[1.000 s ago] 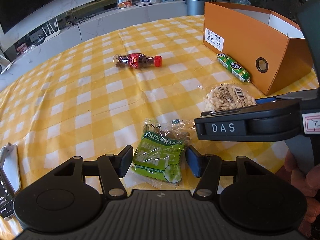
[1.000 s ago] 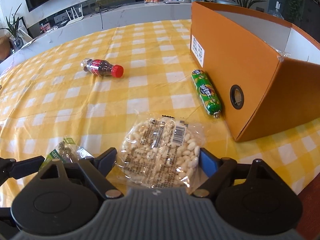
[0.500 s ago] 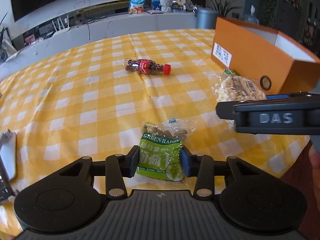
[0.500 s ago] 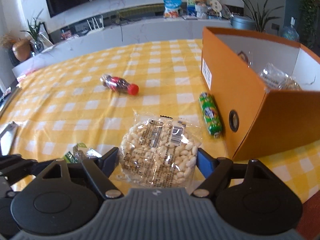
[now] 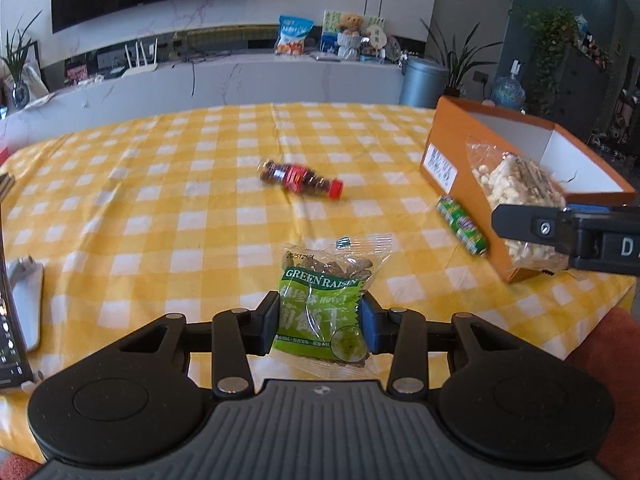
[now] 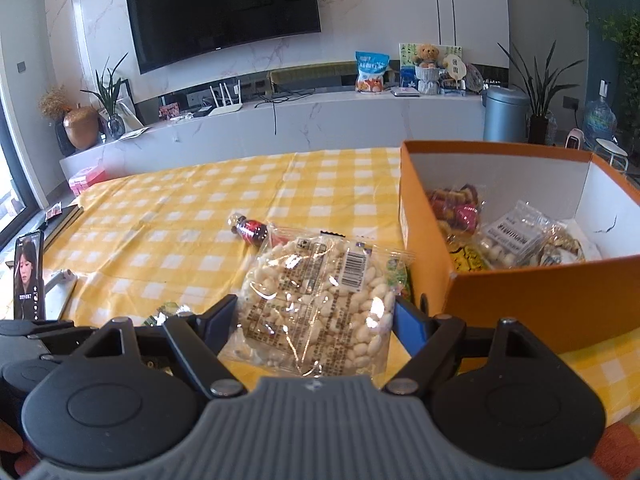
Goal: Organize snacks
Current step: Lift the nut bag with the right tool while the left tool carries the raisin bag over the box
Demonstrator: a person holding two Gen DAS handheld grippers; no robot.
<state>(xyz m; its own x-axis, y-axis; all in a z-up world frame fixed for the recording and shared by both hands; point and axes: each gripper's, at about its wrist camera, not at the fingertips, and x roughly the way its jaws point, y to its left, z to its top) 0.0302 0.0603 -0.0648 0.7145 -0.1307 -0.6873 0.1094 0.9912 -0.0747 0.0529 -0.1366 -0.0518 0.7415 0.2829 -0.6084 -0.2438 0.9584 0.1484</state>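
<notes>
A green raisin pack (image 5: 328,276) is held just above the yellow checked tablecloth (image 5: 160,200), with my left gripper (image 5: 320,322) shut on its lower half. My right gripper (image 6: 314,316) is shut on a clear bag of peanuts (image 6: 320,288), lifted off the table to the left of the orange box (image 6: 520,300). In the left wrist view the same peanut bag (image 5: 520,184) hangs in front of the orange box (image 5: 444,148). A small cola bottle (image 5: 300,178) lies on its side mid-table. A green candy roll (image 5: 462,226) lies against the box's near wall.
Several snack packs (image 6: 512,236) lie inside the box. A phone (image 6: 28,276) stands at the table's left edge beside a white holder (image 5: 28,300). A person's hand (image 6: 10,446) shows at the lower left. Beyond the table are a white counter and a grey bin (image 6: 504,114).
The left jaws have closed onto the raisin pack and lifted it. The right gripper has risen with the peanut bag, and the inside of the box has come into its view.
</notes>
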